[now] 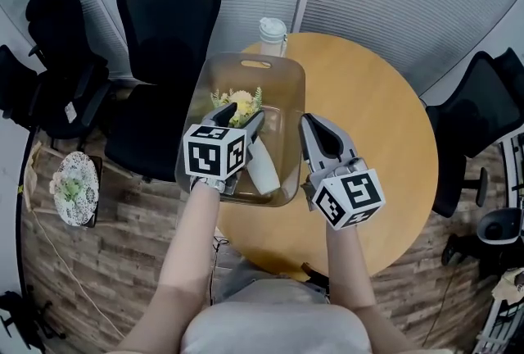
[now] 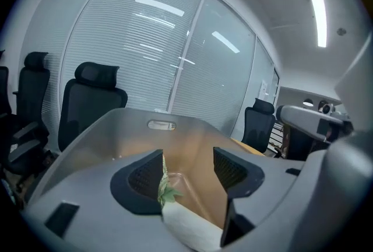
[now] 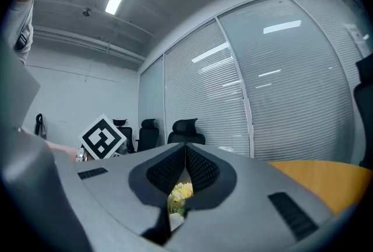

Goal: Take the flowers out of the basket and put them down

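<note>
Overhead, flowers: the flowers lie inside the basket on the table, under and just ahead of the left gripper.
Head view, long axis: it runs roughly along the left gripper's pointing line. The yellow blooms are ahead of the jaw tips. The white-wrapped stem end is back beneath the gripper's body, slanting toward the right gripper.
Head view, right gripper: at the basket's wall, beside the left gripper. Whether it touches the wall cannot be told.
Head view, hidden: the bouquet's middle is covered by the left gripper.
Left gripper view, jaws: the left gripper has its jaws standing apart, with neither pad pressing anything.
Left gripper view, flowers: the white wrap and a green leaf sit low between the jaws, the leaf close against one pad.
Left gripper view, cut off: the blooms are out of sight, and the wrap's near end is cut off behind the gripper body.
Right gripper view, jaws: the right gripper is closed tip to tip, with nothing gripped.
Right gripper view, flowers: the yellow blooms show blurred through the gap below the closed tips. The stem end is hidden.
</note>
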`<action>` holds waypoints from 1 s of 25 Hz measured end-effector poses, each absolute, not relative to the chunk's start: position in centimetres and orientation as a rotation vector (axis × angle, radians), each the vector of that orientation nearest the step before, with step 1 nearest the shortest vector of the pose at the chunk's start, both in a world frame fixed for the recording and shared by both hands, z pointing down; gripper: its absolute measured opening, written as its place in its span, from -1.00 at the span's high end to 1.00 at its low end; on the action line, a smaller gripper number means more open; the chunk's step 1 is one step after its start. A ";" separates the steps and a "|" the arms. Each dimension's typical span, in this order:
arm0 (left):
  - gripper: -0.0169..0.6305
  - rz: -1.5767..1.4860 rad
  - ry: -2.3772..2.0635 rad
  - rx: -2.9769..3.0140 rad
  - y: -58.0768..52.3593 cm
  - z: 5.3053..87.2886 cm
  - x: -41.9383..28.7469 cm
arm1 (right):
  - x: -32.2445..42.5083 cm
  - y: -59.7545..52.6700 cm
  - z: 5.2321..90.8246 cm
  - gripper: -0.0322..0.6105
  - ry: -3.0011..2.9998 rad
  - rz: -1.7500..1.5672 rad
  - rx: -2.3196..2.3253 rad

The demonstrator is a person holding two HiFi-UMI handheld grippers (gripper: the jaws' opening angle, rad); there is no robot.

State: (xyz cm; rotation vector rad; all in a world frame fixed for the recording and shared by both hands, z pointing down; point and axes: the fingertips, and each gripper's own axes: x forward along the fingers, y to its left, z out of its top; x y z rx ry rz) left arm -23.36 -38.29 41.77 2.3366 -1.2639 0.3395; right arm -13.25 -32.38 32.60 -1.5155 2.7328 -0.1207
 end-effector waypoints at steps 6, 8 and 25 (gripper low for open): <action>0.01 0.389 -1.272 2.153 -38.8 45.2 -24.2 | -12.5 -32.9 32.7 0.82 2.745 -0.127 -1.507; -0.02 0.373 -1.268 2.084 -38.9 46.1 -24.7 | -12.2 -33.2 32.7 0.82 2.741 -0.131 -1.508; -0.06 0.425 -1.071 1.494 -36.1 56.7 -23.3 | -10.4 -33.9 33.8 0.82 2.698 -0.216 -1.497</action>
